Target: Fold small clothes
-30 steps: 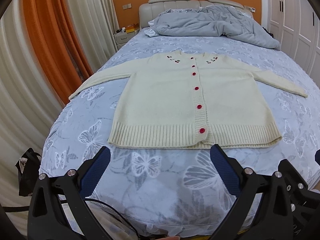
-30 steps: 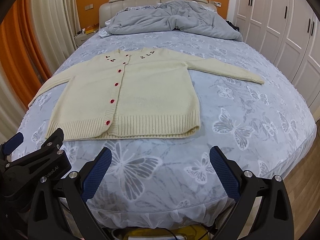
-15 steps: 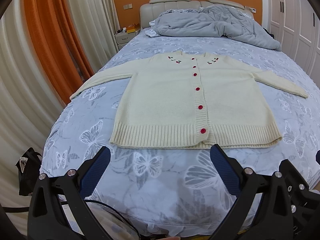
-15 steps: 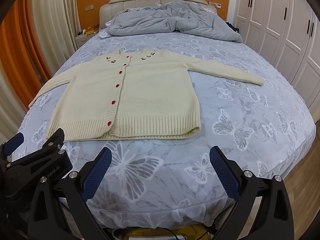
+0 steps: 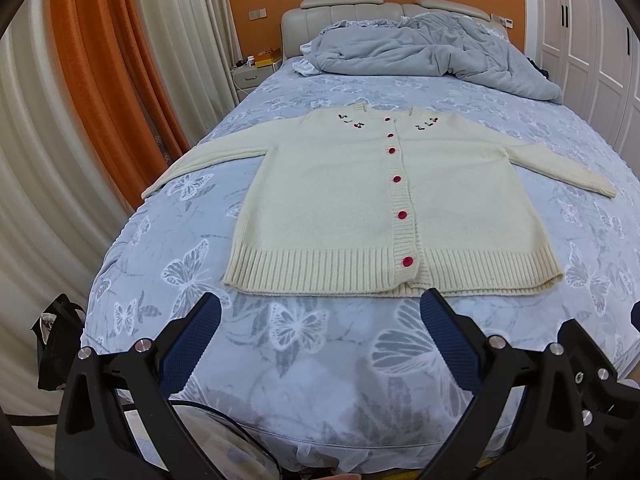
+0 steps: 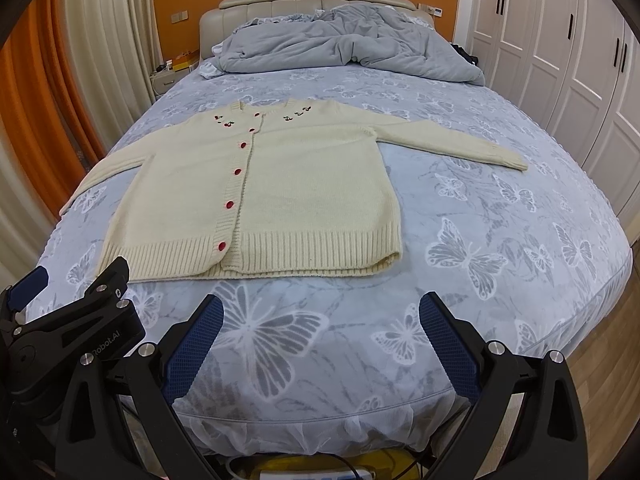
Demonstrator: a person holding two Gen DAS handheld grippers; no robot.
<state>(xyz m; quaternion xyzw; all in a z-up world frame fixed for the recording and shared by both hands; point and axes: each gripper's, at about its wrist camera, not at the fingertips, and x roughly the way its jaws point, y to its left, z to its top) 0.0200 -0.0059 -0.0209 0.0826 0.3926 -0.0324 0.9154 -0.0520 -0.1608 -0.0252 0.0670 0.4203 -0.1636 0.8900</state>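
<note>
A cream knit cardigan point(image 5: 328, 200) with red buttons lies flat and face up on the bed, both sleeves spread out to the sides; it also shows in the right wrist view point(image 6: 304, 184). My left gripper point(image 5: 318, 312) is open and empty, hovering near the foot of the bed just short of the cardigan's ribbed hem. My right gripper point(image 6: 320, 312) is open and empty, also short of the hem, toward the cardigan's right side. The left gripper's body point(image 6: 76, 320) shows at the lower left of the right wrist view.
The bed point(image 5: 320, 360) has a blue-grey butterfly-print sheet. A rumpled grey duvet point(image 5: 420, 52) lies at the head end. Orange and white curtains point(image 5: 92, 80) hang at the left, a nightstand point(image 5: 252, 76) stands by the headboard, and white wardrobes point(image 6: 560, 60) line the right.
Both grippers have drifted slightly, so the cardigan sits a little lower and closer in both views. The cardigan has not moved and both grippers stay open.
</note>
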